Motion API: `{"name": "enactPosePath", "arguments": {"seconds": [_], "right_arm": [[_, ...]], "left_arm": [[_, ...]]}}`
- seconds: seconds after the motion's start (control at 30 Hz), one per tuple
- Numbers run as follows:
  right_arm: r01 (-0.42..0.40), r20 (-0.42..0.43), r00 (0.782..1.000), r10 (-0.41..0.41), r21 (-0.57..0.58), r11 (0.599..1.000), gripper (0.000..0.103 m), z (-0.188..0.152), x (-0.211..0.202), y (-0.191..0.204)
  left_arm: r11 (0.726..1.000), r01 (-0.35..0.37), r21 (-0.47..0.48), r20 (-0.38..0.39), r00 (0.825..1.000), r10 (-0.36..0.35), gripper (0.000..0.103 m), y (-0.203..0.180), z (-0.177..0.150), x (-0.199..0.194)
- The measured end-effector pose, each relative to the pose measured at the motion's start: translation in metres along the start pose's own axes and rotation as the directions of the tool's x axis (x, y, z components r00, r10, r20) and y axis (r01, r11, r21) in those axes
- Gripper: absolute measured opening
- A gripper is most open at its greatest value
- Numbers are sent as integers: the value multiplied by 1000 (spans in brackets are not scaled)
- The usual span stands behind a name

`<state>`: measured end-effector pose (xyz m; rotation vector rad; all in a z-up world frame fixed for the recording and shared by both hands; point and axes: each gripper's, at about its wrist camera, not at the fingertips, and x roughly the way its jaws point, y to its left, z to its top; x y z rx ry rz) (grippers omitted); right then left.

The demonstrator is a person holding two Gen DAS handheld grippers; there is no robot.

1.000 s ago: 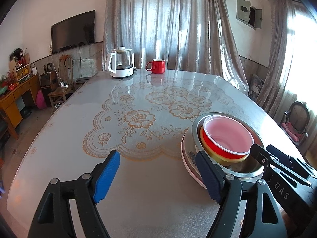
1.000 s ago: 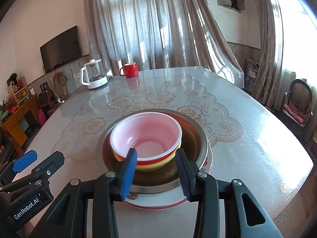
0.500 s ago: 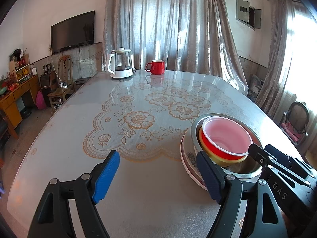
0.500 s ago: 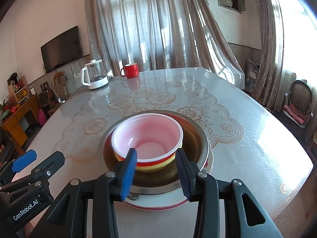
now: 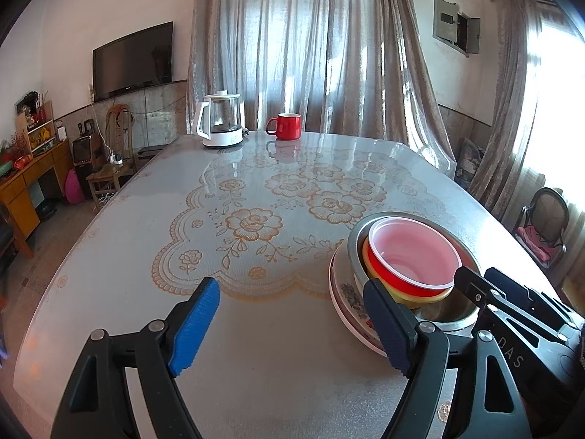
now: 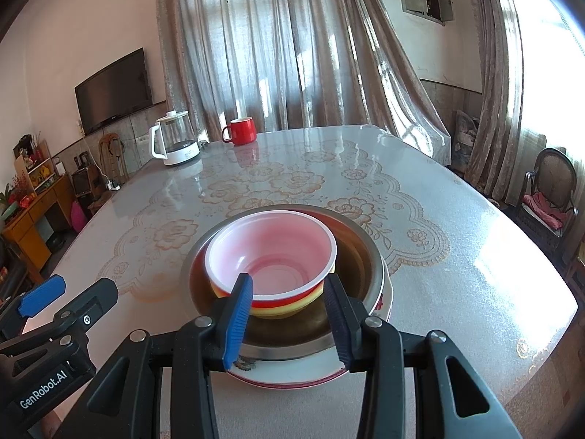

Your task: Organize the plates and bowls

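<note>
- Left wrist view: the left gripper [image 5: 292, 323] is held released, jaws wide over bare table [image 5: 128, 256]; the stacked bowls [image 5: 413, 259] are seen just right.
- Right wrist view: the right gripper [image 6: 289, 316] is held parted, nothing grasped, before the red bowl [image 6: 270, 256] nested in the steel bowl [image 6: 362, 256] on the plate [image 6: 292, 373].

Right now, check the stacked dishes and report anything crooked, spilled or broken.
Nothing spilled or broken. One oddity: the red bowl and the yellow bowl under it sit off-centre in the steel bowl, crowded toward its left wall. The plate lies flat beneath.
</note>
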<state>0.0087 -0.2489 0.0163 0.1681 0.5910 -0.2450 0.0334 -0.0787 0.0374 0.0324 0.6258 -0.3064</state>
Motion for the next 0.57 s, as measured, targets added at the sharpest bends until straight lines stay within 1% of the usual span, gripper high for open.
{"name": "enactPosePath", "arguments": {"seconds": [0.17, 0.3, 0.43, 0.57], "right_arm": [[-1, 1, 1000, 1, 0, 1000, 40, 0, 0, 0], [1, 0, 1000, -1, 0, 1000, 40, 0, 0, 0], [1, -1, 1000, -1, 1, 1000, 40, 0, 0, 0], [0, 0, 1000, 0, 0, 1000, 40, 0, 1, -1]], "left_arm": [[1000, 3, 4, 4, 1000, -3, 82, -1, 0, -1], [1000, 4, 8, 26, 1000, -4, 81, -1, 1, -4], [1000, 18, 2, 53, 998, -19, 78, 0, 1, -7], [1000, 24, 5, 55, 998, -24, 77, 1, 2, -7]]}}
